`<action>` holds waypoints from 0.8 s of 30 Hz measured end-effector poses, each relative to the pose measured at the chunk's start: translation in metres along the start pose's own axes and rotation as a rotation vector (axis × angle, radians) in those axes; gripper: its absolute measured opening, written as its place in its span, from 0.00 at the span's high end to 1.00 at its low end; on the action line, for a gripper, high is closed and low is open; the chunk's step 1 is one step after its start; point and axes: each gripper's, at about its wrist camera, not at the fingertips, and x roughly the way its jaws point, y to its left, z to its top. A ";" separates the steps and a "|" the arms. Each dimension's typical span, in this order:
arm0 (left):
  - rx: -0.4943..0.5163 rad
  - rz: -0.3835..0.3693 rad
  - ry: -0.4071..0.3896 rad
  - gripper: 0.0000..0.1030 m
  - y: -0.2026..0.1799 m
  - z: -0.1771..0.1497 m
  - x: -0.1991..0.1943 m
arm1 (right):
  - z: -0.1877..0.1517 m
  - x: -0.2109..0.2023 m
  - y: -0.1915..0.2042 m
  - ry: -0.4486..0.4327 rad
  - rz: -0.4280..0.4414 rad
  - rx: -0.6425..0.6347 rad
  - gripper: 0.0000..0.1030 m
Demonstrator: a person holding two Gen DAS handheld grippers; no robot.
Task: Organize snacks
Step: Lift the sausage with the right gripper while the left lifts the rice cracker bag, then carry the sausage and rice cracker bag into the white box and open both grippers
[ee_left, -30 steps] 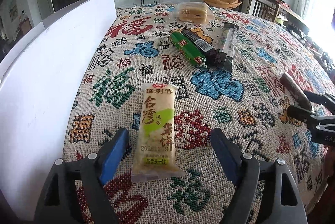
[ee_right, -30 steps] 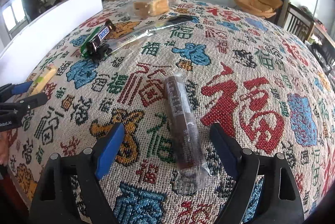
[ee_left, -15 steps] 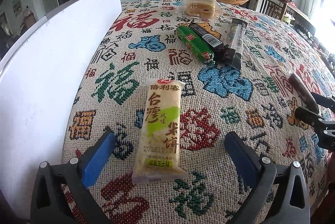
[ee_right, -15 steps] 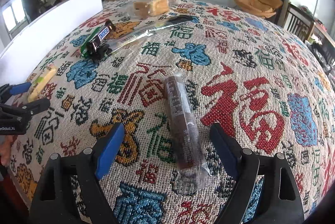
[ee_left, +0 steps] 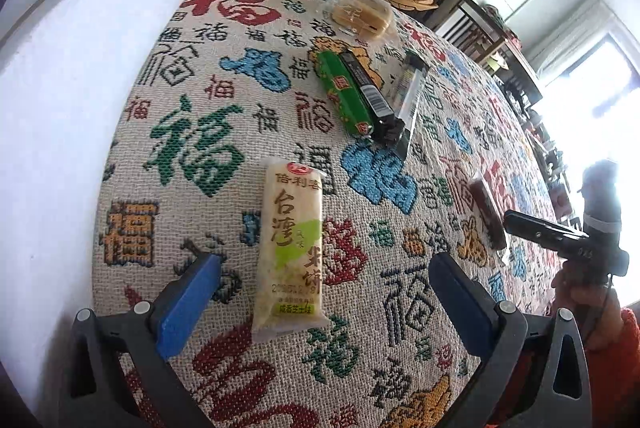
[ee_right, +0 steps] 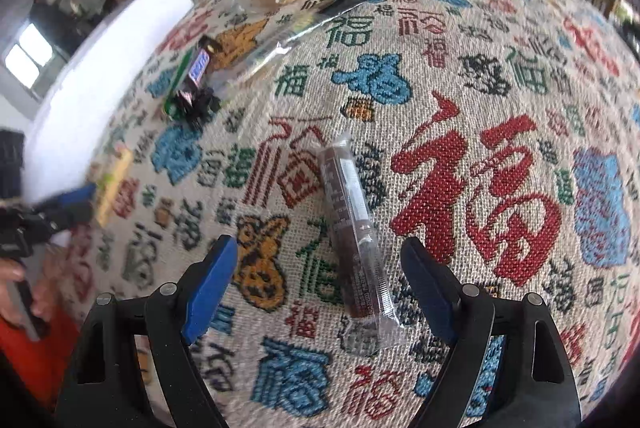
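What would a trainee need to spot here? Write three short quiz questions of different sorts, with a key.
1. True or false: the left gripper is clamped on the yellow rice cracker pack.
2. Which snack lies between the right gripper fingers? A) green bar B) brown bar in clear wrap C) bread
3. Fill in: the green bar lies side by side with a ____ bar.

Key
1. False; its jaws have just been opening, pads clear of the pack.
2. B, the brown bar, untouched.
3. Black.

Left claw (ee_left: 320,292) and right claw (ee_right: 320,276), both angled downward, blue-padded jaws wide apart, empty.
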 end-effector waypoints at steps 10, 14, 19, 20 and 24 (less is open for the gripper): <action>0.173 0.402 -0.047 0.61 -0.034 -0.001 0.028 | 0.030 -0.003 0.006 0.133 -0.055 -0.077 0.19; 0.186 0.346 -0.053 0.73 -0.040 -0.006 0.024 | 0.035 0.014 0.010 0.142 -0.126 -0.120 0.23; 0.086 0.197 -0.127 0.73 -0.038 -0.020 -0.010 | 0.030 0.032 0.017 0.214 -0.175 -0.183 0.82; 0.069 0.163 -0.148 0.73 -0.039 -0.023 -0.021 | 0.029 0.030 0.018 0.216 -0.174 -0.178 0.83; 0.058 0.089 -0.225 0.73 -0.050 -0.028 -0.063 | 0.031 0.005 0.023 0.152 -0.119 -0.140 0.83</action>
